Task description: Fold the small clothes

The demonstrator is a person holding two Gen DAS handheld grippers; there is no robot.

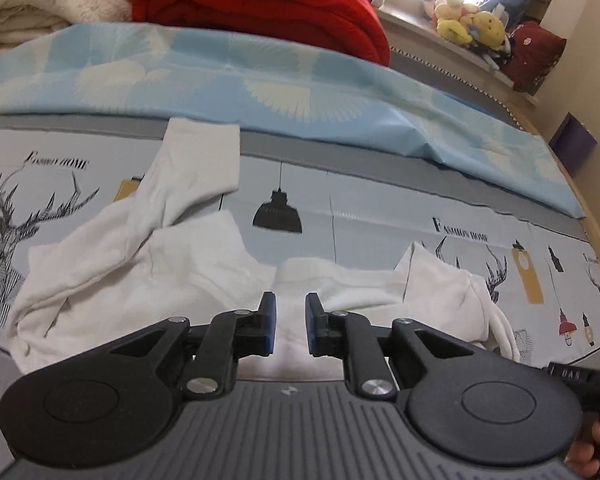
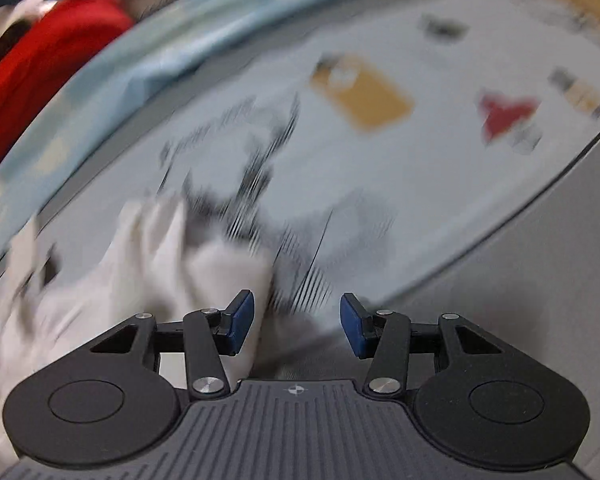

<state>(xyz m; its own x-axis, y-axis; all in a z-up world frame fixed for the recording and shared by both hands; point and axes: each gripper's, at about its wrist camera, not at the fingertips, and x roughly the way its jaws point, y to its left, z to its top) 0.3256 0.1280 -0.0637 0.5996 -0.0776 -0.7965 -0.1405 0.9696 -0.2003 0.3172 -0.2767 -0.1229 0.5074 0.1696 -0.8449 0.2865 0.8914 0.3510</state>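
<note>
My left claw (image 1: 290,324) hung over the white garment (image 1: 140,264), its blue pads (image 1: 270,320) standing a narrow gap apart with nothing pinched between them; the cloth lay below and beyond the tips, not in them. That view was sharp. It showed the garment spread on the printed sheet (image 1: 360,216), one sleeve (image 1: 192,168) bent up toward the grey band, another rumpled fold at the right near a deer print. A black lamp print (image 1: 277,214) sat just past the collar edge. Beyond the sheet lay a pale blue patterned cover (image 1: 260,80), then a red quilt (image 1: 260,4) rolled up beside a stack of cream blankets (image 1: 48,4). On the window ledge at the far right sat a heap of plush toys (image 1: 468,24), and the knuckles of a hand (image 1: 592,448) showed at the lower right corner on the handle.

My right claw (image 2: 297,326) gave me far less: the whole picture was smeared by motion. Its jaws stood clearly apart, wider than the left's, and empty. The white garment (image 2: 140,272) lay to the left of them, its edge just behind the left pad (image 2: 240,320), but through the blur I could not tell whether it touched. The printed sheet (image 2: 400,184) was only streaks of yellow, red and black there, with the red quilt (image 2: 40,52) at the upper left corner. Only that view showed the plain grey surface (image 2: 520,280) running beside the sheet's edge.

I saw no basket, box or drawer in either view; the clothing lay loose on the bed.
</note>
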